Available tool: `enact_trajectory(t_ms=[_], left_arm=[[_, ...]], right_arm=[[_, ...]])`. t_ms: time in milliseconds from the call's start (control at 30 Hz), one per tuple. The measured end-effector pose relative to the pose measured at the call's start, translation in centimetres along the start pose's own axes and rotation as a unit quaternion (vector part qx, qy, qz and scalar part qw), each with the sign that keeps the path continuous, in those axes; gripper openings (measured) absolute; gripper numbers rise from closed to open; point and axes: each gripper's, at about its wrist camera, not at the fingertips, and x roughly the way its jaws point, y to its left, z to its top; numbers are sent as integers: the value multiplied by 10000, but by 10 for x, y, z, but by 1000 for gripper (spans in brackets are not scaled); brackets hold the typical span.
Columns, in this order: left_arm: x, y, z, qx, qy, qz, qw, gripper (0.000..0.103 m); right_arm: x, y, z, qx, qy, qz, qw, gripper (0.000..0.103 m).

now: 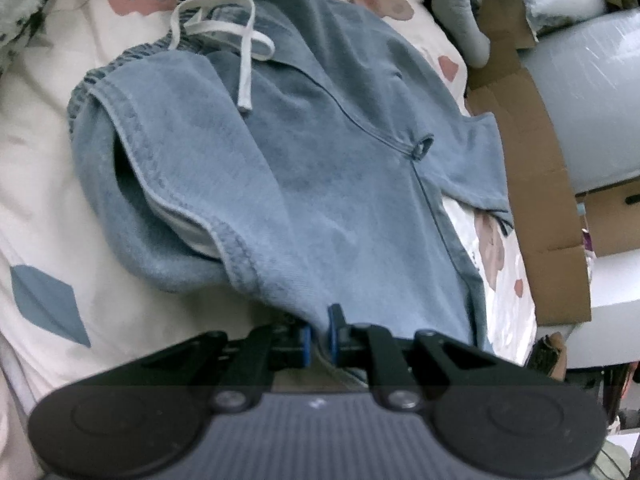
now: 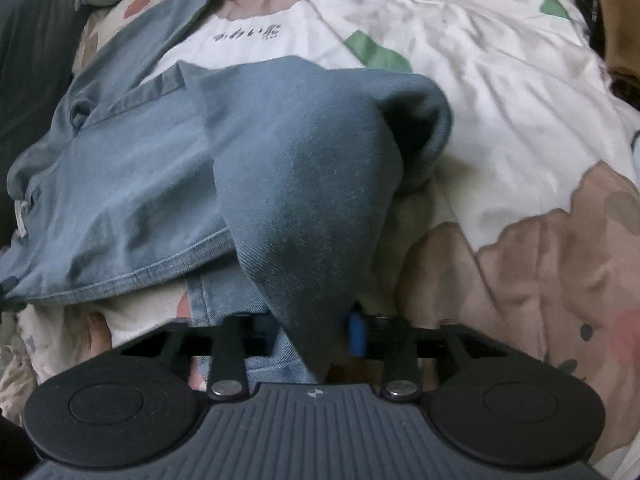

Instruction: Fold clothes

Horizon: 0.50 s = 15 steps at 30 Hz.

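While crumpled on the bedsheet (image 2: pixel 460 40), faded blue shorts (image 1: pixel 320 184), both hand-held grippers pinching denim.

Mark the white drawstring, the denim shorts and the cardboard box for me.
white drawstring (image 1: pixel 245 76), left wrist view, on the hanging tail below the bow.
denim shorts (image 1: pixel 320 184), left wrist view, on the flat front panel.
cardboard box (image 1: pixel 536 184), left wrist view, on the brown flap beside the bed.

Both wrist views close, steeply downward, shorts (image 1: pixel 320 184) shared
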Motion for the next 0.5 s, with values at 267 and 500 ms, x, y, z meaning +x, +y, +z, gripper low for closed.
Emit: enact_trajectory(t_ms=[267, 500], left_arm=[[-2, -6, 2, -79, -225, 222, 9995, 7], [-2, -9, 3, -107, -275, 257, 9992, 7]], right_arm=[[-40, -18, 16, -64, -277, -401, 9988, 7], [-85, -51, 49, -328, -540, -1015, 9928, 6]])
